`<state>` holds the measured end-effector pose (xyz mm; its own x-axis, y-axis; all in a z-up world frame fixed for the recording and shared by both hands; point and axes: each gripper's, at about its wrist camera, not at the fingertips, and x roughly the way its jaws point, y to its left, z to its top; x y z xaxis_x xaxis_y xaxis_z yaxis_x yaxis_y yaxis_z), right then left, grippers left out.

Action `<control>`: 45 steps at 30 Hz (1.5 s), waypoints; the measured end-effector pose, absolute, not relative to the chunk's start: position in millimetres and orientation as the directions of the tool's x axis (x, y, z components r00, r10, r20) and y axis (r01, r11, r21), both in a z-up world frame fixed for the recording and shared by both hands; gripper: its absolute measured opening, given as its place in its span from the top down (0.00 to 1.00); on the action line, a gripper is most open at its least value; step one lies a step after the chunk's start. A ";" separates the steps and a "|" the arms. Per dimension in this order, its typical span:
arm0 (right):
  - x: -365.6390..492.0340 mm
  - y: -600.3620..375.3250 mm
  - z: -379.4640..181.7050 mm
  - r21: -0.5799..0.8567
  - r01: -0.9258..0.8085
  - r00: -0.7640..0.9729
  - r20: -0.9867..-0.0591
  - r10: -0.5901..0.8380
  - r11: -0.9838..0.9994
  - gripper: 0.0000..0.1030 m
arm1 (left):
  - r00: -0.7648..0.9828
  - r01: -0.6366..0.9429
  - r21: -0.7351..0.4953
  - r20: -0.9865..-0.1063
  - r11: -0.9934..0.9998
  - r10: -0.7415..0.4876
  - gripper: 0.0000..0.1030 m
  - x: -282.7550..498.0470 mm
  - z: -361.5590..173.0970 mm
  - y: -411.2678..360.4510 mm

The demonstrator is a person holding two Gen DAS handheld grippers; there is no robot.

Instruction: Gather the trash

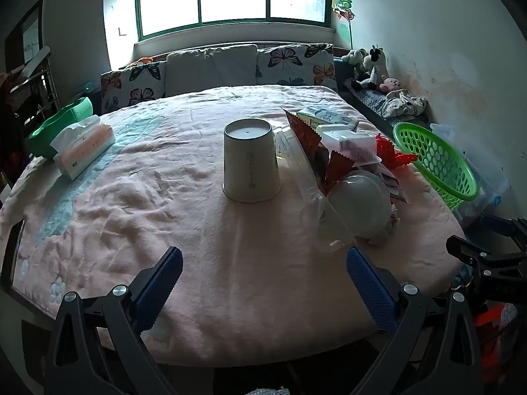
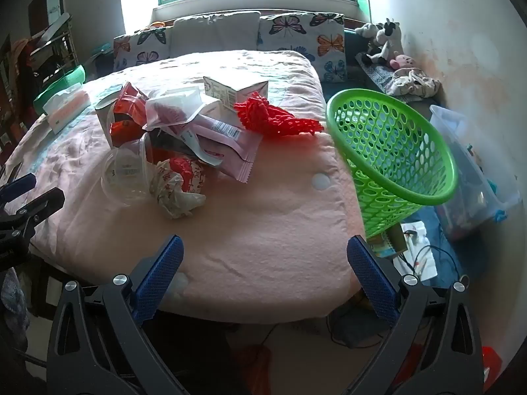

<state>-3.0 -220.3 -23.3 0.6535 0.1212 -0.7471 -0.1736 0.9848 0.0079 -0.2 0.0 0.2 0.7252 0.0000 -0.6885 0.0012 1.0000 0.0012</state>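
Note:
A pile of trash lies on the pink blanket-covered table (image 2: 263, 230): an upturned paper cup (image 1: 251, 161), a clear plastic cup (image 2: 126, 172), a crumpled wrapper (image 2: 179, 186), a pink packet (image 2: 227, 146), red snack wrappers (image 2: 126, 112), a red mesh net (image 2: 276, 118) and a small carton (image 2: 230, 93). A green plastic basket (image 2: 395, 154) leans tilted at the table's right edge. My left gripper (image 1: 263, 256) is open and empty at the table's near edge, in front of the paper cup. My right gripper (image 2: 265, 253) is open and empty, near the front edge between pile and basket.
A tissue box (image 1: 84, 149) and a green tub (image 1: 56, 121) sit at the far left. Butterfly cushions (image 2: 296, 36) line the back under the window. Plush toys (image 2: 383, 42), a clear storage bin (image 2: 474, 177) and papers with cables (image 2: 415, 253) lie right of the table.

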 end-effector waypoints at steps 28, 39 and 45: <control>-3.9 -223.3 -18.0 0.012 -0.158 0.668 -0.735 0.116 0.987 0.04 | 0.730 -0.002 -0.004 -0.684 1.000 -0.002 0.07 1.9 6.7 -1.1; -3.5 -225.8 -15.9 0.018 -0.157 0.674 -0.729 0.120 0.987 0.04 | 0.733 0.002 -0.003 -0.680 1.000 -0.004 0.07 4.7 9.9 -3.1; -2.9 -225.8 -15.8 0.020 -0.156 0.675 -0.728 0.121 0.988 0.04 | 0.732 0.003 -0.007 -0.682 1.000 -0.007 0.07 5.7 10.6 -4.2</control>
